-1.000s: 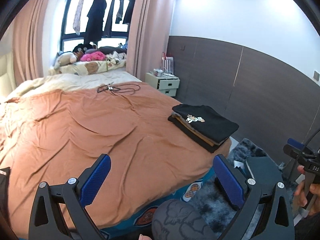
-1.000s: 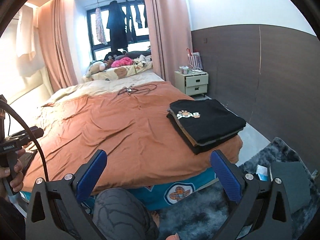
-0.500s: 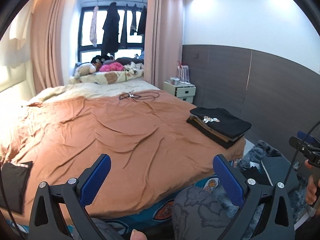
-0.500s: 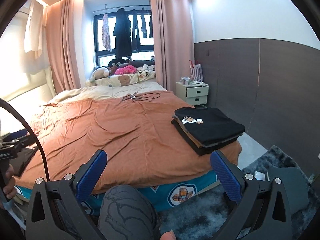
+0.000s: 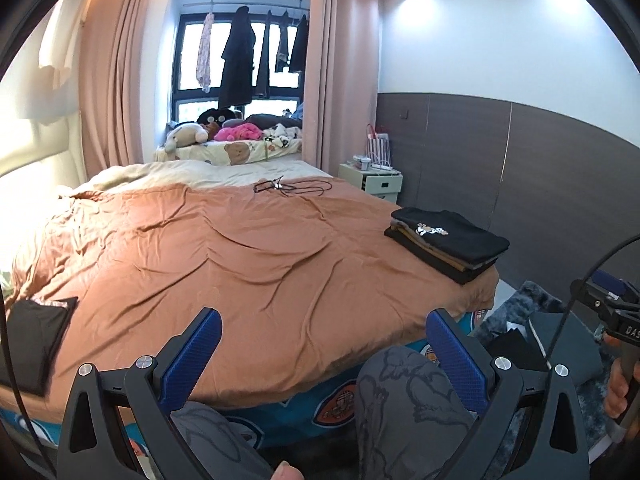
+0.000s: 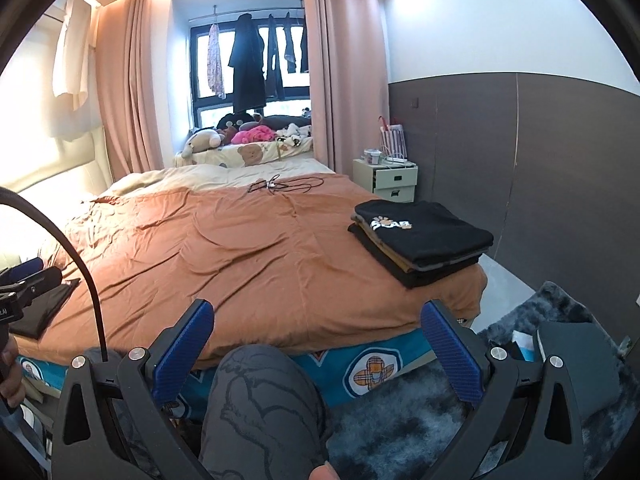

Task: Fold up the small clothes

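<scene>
Your left gripper (image 5: 324, 336) is spread wide with nothing between the blue pads (image 5: 200, 344); your right gripper (image 6: 316, 336) is the same, wide apart and empty. Both are held back off the foot of the bed (image 5: 248, 264), above your knees (image 6: 264, 392), aimed level across the cover, most likely a pause between garments, since neither is near any cloth. From the left gripper, ahead and far to the left, a flat dark garment (image 5: 32, 340) lies at the near left corner of the cover; in the right view it sits far left, just past your left hand (image 6: 8, 364). That looks like the next piece to fold, though its shape is hard to read at the frame edge. Ahead and to the right of both grippers a folded stack (image 6: 420, 240) sits on the right edge of the cover, black shirt with a print on top, squared up and kept out of the working middle, probably the finished pile. Farther ahead a tangle of cable (image 5: 292, 188) lies near the far end, well apart from both. Judgement: the bare middle of the cover is your folding space.
</scene>
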{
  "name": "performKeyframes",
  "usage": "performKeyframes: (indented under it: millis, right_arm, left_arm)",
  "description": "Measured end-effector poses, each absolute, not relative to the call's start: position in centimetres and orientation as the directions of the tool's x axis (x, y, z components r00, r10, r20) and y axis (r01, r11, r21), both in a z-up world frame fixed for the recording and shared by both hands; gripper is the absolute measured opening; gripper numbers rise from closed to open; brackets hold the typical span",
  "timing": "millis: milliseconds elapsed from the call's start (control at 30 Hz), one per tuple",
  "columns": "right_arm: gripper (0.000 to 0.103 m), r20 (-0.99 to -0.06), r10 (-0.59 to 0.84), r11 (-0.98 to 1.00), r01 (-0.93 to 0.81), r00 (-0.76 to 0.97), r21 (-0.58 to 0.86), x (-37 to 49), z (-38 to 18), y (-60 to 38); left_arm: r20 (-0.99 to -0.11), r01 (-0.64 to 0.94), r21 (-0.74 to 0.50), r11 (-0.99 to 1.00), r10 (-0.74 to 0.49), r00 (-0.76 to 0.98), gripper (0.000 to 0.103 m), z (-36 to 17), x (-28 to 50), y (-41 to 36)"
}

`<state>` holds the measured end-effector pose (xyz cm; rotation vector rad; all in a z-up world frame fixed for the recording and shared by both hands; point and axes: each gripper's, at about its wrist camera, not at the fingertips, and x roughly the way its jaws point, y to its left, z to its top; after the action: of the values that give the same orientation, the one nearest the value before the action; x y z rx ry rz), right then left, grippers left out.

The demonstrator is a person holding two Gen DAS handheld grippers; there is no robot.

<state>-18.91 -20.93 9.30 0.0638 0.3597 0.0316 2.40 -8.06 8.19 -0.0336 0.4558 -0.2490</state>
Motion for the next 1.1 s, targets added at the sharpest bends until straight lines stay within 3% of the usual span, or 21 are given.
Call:
performKeyframes:
  millis: [1100]
  right_arm:
    - [0.103,-0.344,0.061,0.996,-0.034,0.937,0.084,-20.5,7.4,-19.2]
  left_arm:
    - [-0.413,0.209,-0.114,0.971,-0.238,0.879,0.103,6.8,-0.1,-7.4]
